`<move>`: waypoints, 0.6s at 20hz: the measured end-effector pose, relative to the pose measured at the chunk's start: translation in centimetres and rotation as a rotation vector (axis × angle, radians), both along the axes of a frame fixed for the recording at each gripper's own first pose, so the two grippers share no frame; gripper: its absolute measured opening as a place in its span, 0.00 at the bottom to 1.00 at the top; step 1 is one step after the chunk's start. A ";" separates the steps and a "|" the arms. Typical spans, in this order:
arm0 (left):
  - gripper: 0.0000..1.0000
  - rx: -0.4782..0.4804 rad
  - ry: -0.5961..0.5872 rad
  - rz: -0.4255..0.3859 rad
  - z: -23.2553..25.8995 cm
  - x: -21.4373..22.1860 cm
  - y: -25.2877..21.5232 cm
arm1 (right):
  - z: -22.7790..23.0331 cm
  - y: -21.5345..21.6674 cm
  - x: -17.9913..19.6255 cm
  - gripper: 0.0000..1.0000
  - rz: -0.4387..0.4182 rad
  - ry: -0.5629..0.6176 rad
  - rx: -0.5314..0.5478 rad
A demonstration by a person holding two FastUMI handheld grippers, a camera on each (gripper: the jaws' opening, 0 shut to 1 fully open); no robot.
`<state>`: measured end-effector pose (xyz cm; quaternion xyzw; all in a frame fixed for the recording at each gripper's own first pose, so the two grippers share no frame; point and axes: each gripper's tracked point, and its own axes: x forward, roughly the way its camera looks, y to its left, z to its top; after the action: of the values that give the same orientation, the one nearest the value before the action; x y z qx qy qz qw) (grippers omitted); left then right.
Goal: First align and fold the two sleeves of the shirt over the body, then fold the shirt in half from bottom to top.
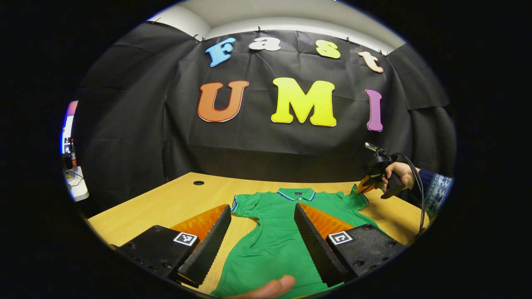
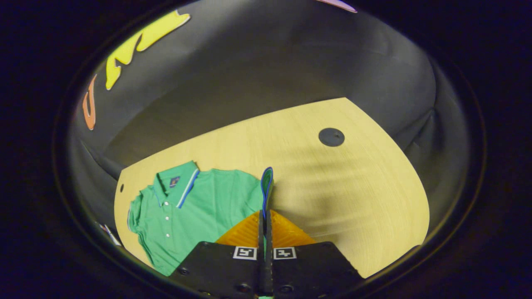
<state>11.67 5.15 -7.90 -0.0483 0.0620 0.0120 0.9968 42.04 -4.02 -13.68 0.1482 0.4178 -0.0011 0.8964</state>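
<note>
Jaws, right gripper (image 2: 264, 216): closed on the blue-trimmed cuff of the shirt's sleeve (image 2: 266, 185), lifted edge-on above the table. Jaws, left gripper (image 1: 262, 226): spread wide, gripping nothing, held over the shirt's body. Green polo shirt (image 1: 276, 232): lay flat on my wooden table (image 1: 174, 201), collar (image 1: 296, 194) toward the far wall. My hand (image 1: 397, 176) held the right gripper at the far right. One dark round hole (image 2: 331, 137) marked the tabletop.

Wooden table (image 1: 174, 199) before black cloth wall (image 1: 124, 137).
</note>
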 end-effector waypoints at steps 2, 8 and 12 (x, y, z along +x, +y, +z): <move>0.98 -0.002 -0.005 0.005 0.2 -0.1 0.4 | 1.6 2.3 -0.2 0.00 0.031 -0.025 0.006; 0.98 -0.008 -0.006 0.006 0.2 -0.1 0.9 | 2.3 8.8 0.2 0.00 0.099 -0.043 -0.008; 0.99 -0.003 0.001 -0.001 0.0 0.0 0.6 | 2.0 12.8 -0.2 0.06 0.174 -0.055 0.013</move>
<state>11.62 5.79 -7.89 -0.0498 0.0625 0.0114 0.9967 41.86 8.78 -11.66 0.1171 0.4042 0.0835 0.9033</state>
